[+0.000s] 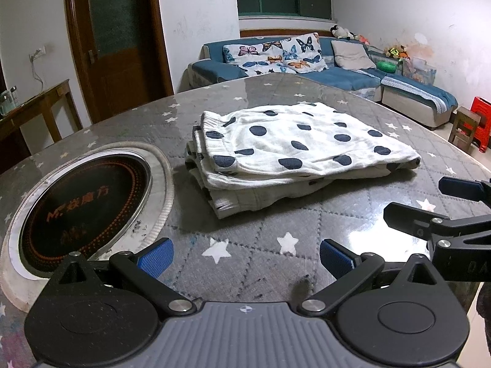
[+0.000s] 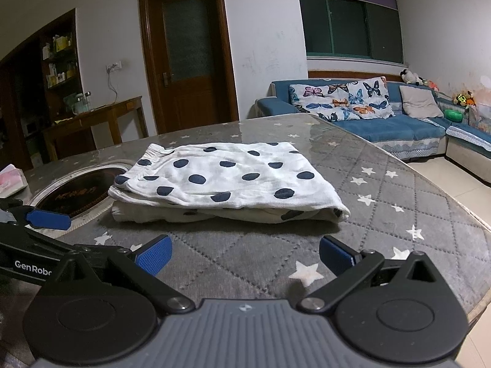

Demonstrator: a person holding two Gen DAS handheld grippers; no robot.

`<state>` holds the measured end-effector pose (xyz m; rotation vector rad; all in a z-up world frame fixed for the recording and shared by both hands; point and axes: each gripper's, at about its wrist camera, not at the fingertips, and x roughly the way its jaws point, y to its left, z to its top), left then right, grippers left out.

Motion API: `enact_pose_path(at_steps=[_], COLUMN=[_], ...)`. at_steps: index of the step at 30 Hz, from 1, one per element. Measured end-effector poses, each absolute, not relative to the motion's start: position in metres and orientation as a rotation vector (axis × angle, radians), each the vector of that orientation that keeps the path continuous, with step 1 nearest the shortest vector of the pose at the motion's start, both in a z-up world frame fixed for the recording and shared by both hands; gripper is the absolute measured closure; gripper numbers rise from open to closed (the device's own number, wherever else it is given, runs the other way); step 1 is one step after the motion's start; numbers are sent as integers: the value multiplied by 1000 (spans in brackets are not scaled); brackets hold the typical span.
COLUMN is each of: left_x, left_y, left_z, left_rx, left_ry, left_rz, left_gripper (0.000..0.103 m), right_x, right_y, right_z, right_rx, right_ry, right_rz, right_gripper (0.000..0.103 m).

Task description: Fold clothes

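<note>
A white garment with dark blue dots [image 1: 294,150] lies folded in a flat stack on the grey star-patterned table [image 1: 251,245]; in the right wrist view the garment [image 2: 227,181] sits just beyond my fingers. My left gripper [image 1: 245,257] is open, empty, hovering over the table short of the stack. My right gripper [image 2: 245,256] is open too, holding nothing, a little in front of the garment's near edge. The right gripper's fingers [image 1: 411,217] enter the left wrist view from the right.
A round black hotplate [image 1: 83,208] is set into the table left of the garment. A pink tissue pack [image 2: 10,181] sits at the far left. Beyond the table are a blue sofa [image 2: 383,122], a wooden door [image 2: 187,58] and a side table [image 2: 92,119].
</note>
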<state>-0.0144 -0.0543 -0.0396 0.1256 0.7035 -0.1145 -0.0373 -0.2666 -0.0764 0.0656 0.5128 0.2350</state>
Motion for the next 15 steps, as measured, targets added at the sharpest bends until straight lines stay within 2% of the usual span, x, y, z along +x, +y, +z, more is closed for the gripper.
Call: enact_pose_path(at_steps=[15], left_x=[-11], left_y=[-53], left_z=[-43], left_rx=[124], left_ry=[716], left_rz=[-110], left_gripper=[0], right_x=[-35], right_y=[-269], right_z=[-81], right_rx=[73], right_ry=[526], right_rz=[228], right_gripper=[0])
